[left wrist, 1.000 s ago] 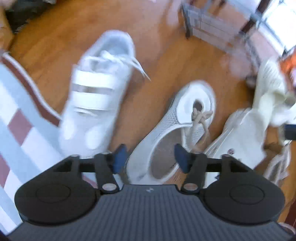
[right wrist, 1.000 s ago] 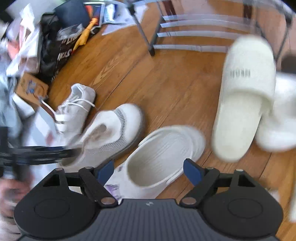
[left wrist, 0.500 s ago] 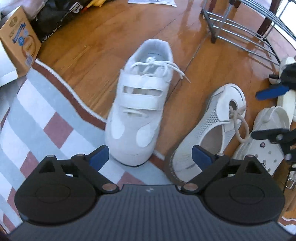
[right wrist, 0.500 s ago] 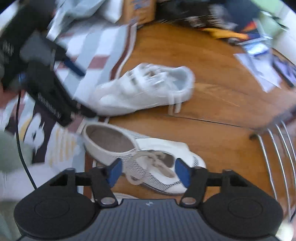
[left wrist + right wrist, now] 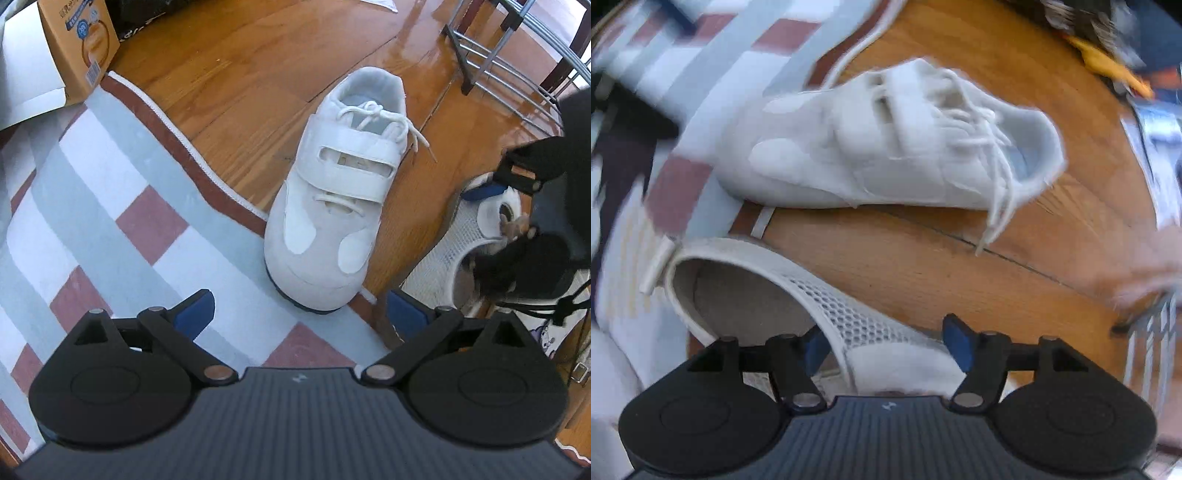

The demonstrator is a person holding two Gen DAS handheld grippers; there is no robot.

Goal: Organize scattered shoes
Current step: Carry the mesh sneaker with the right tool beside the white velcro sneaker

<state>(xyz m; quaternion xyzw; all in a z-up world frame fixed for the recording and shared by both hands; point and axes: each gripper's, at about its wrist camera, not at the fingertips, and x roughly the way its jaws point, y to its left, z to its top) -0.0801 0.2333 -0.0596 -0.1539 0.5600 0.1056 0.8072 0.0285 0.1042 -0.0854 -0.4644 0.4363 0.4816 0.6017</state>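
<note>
Swung right tongs [image 5: 886, 347] over and pinched the mesh shoe [image 5: 857, 321] right of the sneaker [image 5: 340, 206], widened left tongs [image 5: 299, 314] near its toe on the rug [image 5: 110, 206] edge, likely readying both lifts.

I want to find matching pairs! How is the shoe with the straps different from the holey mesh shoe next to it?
The strap sneaker has smooth panels, two wide straps and white laces; the mesh shoe has netted sides and a wide-open top. The strap sneaker stands free, toe on the striped rug; the mesh shoe sits between the right gripper jaws. Both are white.
</note>
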